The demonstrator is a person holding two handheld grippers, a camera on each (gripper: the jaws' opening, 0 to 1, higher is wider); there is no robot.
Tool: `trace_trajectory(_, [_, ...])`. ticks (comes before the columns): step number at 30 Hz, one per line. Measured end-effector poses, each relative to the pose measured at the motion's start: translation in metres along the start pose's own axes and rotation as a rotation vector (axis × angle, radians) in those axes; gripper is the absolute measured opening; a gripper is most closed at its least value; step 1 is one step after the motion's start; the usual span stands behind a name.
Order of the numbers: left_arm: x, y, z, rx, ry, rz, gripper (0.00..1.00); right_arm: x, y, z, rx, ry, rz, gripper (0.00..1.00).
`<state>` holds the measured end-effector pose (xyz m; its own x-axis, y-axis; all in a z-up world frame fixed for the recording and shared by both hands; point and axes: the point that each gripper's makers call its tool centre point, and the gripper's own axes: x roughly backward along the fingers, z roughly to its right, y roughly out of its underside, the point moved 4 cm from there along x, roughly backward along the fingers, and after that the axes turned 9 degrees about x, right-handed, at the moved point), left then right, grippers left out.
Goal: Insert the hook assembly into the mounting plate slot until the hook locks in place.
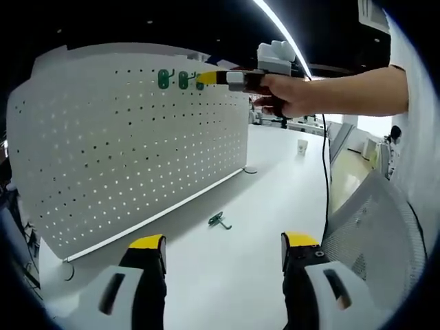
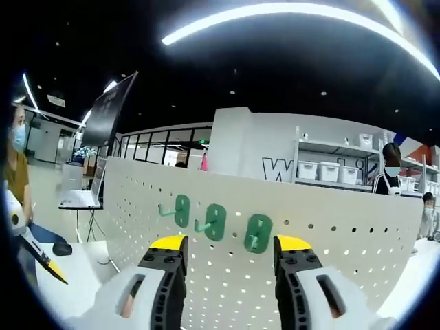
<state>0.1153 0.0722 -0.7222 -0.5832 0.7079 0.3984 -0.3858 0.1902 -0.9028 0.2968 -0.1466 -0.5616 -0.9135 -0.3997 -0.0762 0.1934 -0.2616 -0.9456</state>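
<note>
Your right gripper (image 2: 230,247) sits low centre in its own view, jaws released and empty, facing three green hooks (image 2: 214,221) already seated on the pegboard (image 2: 330,268). Your left gripper (image 1: 223,251) is also released, above the white worktop (image 1: 275,179). One spare hook (image 1: 218,220), centre frame, looks light, stiff and small; pinch its flat backplate, not the prong.

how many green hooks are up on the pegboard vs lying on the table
Green hooks on the pegboard: 3, at and, just beyond the open right gripper
Green hooks loose on the table: 1, at
Total: 4
</note>
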Motion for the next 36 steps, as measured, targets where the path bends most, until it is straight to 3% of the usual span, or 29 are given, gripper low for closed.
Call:
trace_trajectory(12, [0.000,0.002,-0.001,0.010,-0.007,-0.003,0.71,0.026,0.002,-0.014,-0.026,-0.077,0.064,0.51])
trace_trajectory(22, [-0.002,0.001,0.002,0.004,0.002,-0.001,0.71,0.035,0.007,-0.017,-0.039,-0.104,0.058,0.51])
trace_trajectory(36, [-0.004,0.003,0.003,0.008,0.012,-0.003,0.72,0.072,0.028,-0.033,-0.088,-0.189,0.034,0.55])
